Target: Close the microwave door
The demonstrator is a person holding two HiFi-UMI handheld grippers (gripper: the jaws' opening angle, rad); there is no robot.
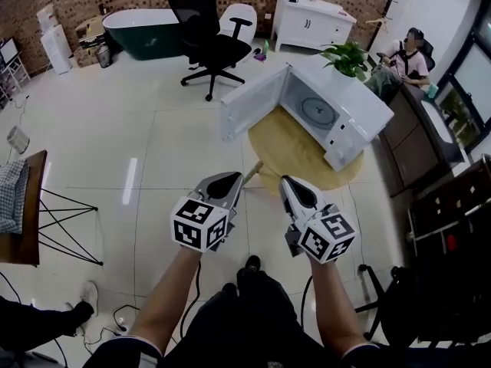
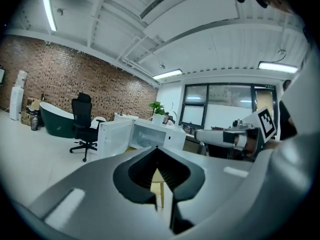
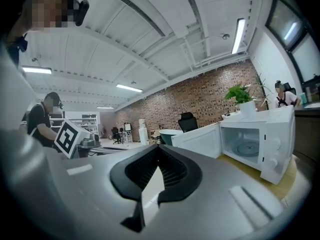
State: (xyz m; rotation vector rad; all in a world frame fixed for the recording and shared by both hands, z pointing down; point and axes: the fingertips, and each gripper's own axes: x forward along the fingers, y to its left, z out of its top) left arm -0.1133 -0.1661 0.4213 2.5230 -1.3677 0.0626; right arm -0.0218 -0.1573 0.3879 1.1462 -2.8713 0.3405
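Note:
A white microwave (image 1: 349, 110) stands on a round wooden table (image 1: 288, 148) ahead of me. Its door (image 1: 253, 102) hangs wide open, swung out to the left, and the turntable inside shows. Both grippers are held side by side short of the table, well apart from the microwave. The left gripper (image 1: 230, 181) and the right gripper (image 1: 290, 186) are shut, tips together, holding nothing. From the left gripper (image 2: 158, 148) the microwave (image 2: 160, 134) and door (image 2: 114, 138) lie straight ahead. From the right gripper (image 3: 159, 147) the microwave (image 3: 260, 144) sits to the right, door (image 3: 197, 141) open.
A black office chair (image 1: 205, 37) and a dark green bathtub (image 1: 142, 31) stand behind the table. A potted plant (image 1: 349, 56) and a seated person (image 1: 406, 56) are at the right rear. Dark desks (image 1: 445, 205) line the right; a wooden side table (image 1: 31, 221) is at left.

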